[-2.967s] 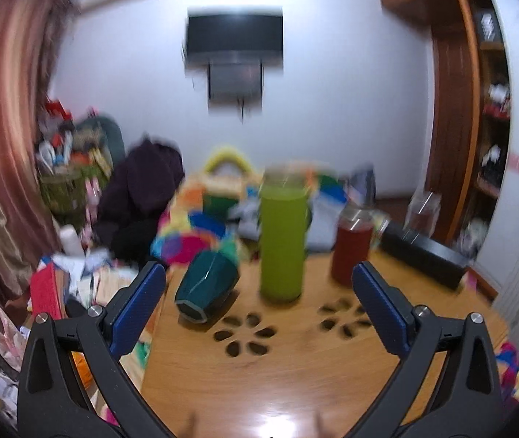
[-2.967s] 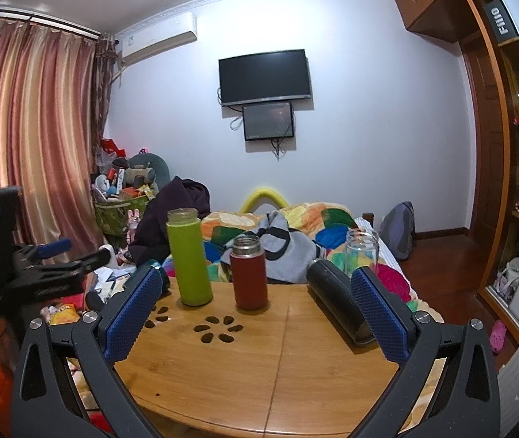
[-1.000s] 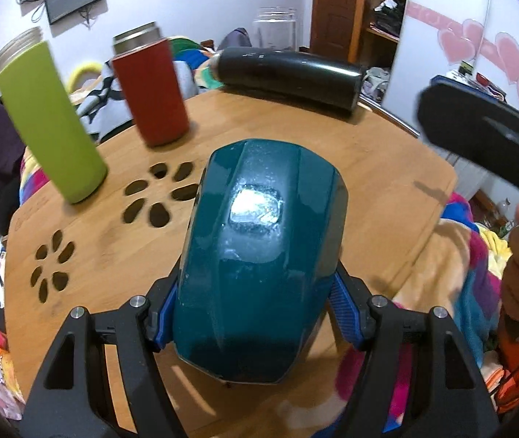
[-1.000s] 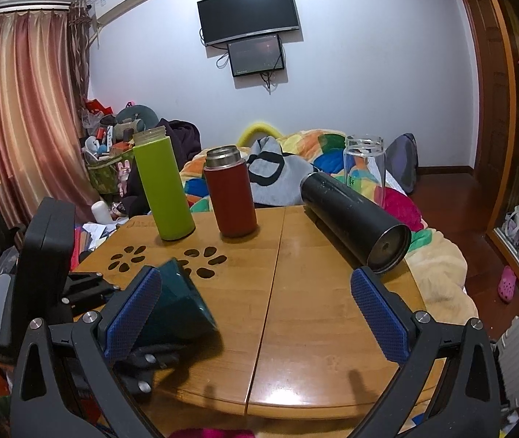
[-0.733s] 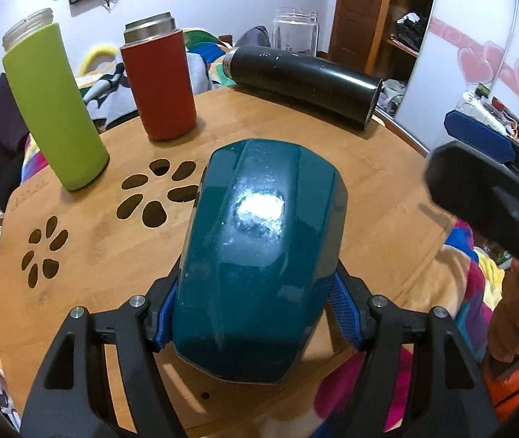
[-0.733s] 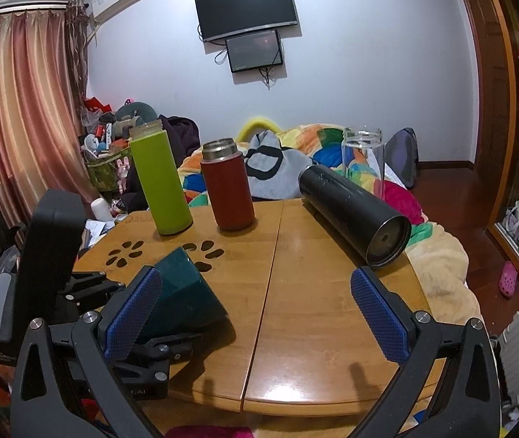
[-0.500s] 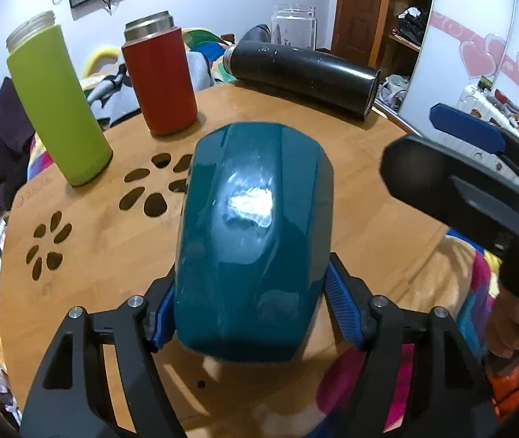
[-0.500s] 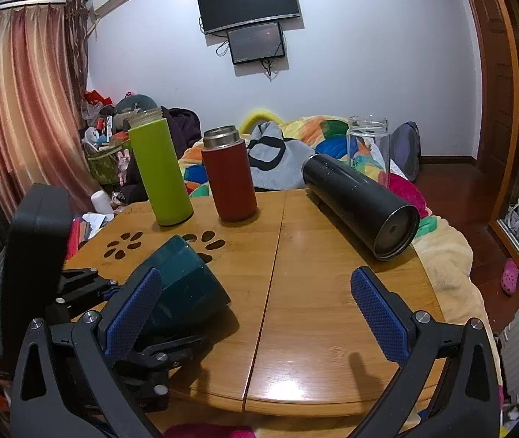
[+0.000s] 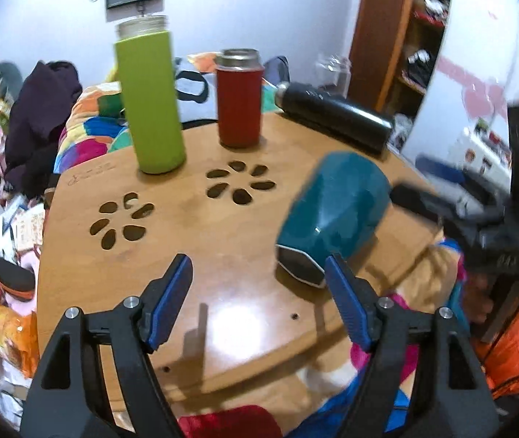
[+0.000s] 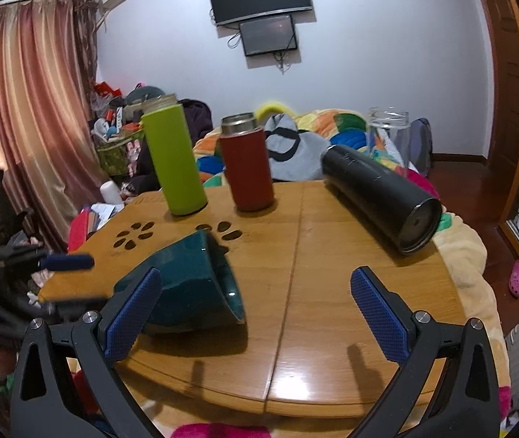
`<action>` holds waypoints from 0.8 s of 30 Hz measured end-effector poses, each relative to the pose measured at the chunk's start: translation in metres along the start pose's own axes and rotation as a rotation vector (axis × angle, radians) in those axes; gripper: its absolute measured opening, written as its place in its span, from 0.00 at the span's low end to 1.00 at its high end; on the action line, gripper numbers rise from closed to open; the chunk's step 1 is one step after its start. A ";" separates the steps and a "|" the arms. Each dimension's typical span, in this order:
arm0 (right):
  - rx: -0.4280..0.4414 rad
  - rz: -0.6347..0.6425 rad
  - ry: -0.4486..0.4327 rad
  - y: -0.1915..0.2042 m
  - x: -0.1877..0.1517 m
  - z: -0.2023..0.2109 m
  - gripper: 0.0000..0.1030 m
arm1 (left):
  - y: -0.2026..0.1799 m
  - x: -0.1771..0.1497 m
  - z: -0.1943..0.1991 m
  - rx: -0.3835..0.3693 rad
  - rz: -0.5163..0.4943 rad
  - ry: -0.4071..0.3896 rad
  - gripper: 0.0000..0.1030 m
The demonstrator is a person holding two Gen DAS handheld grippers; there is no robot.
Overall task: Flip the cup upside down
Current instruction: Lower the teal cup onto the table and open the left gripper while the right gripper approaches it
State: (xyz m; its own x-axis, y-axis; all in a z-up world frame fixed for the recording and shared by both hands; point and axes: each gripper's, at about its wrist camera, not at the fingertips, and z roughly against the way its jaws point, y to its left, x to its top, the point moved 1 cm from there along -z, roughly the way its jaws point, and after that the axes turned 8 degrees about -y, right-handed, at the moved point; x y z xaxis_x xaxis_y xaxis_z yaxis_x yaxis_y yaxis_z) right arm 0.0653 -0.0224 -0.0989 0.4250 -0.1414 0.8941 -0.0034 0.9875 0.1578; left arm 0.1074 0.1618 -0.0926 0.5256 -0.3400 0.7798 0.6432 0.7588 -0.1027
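Left claw (image 9: pixel 259 301) wide open, holding nothing; right claw (image 10: pixel 255 312) likewise. One teal cup (image 10: pixel 190 288) on its side on tabletop (image 10: pixel 332 292), beside right claw's left finger. Three flasks, one glass jar.

black left gripper (image 9: pixel 257 297), right gripper (image 10: pixel 255 310); blue textured pads, silver screws.

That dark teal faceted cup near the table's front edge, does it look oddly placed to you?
Yes. The dark teal faceted cup lies tipped on its side on the round wooden table, neither upright nor inverted. The black cylindrical flask also lies flat, while the green and red bottles stand.
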 end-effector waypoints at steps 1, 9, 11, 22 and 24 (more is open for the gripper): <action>0.004 0.008 0.002 0.003 -0.001 0.000 1.00 | 0.006 0.002 0.000 -0.003 0.020 -0.010 0.73; 0.038 0.063 0.035 0.024 -0.013 -0.004 0.98 | 0.034 0.009 -0.034 0.086 0.033 -0.001 0.70; 0.034 0.076 0.041 0.026 -0.016 -0.004 0.95 | 0.028 0.005 -0.040 0.072 0.012 0.006 0.67; 0.082 0.035 0.046 0.018 -0.015 -0.005 0.83 | -0.009 -0.012 -0.026 -0.028 -0.025 0.011 0.65; 0.093 0.031 0.042 0.018 -0.015 -0.004 0.82 | -0.015 -0.013 -0.027 -0.058 -0.025 0.017 0.65</action>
State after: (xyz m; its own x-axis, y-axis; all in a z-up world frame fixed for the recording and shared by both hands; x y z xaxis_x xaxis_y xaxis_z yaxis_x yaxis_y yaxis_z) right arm 0.0625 -0.0021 -0.1111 0.4608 -0.1064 0.8811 -0.1000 0.9802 0.1706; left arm 0.1059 0.1395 -0.1180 0.5181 -0.3685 0.7719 0.6874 0.7164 -0.1193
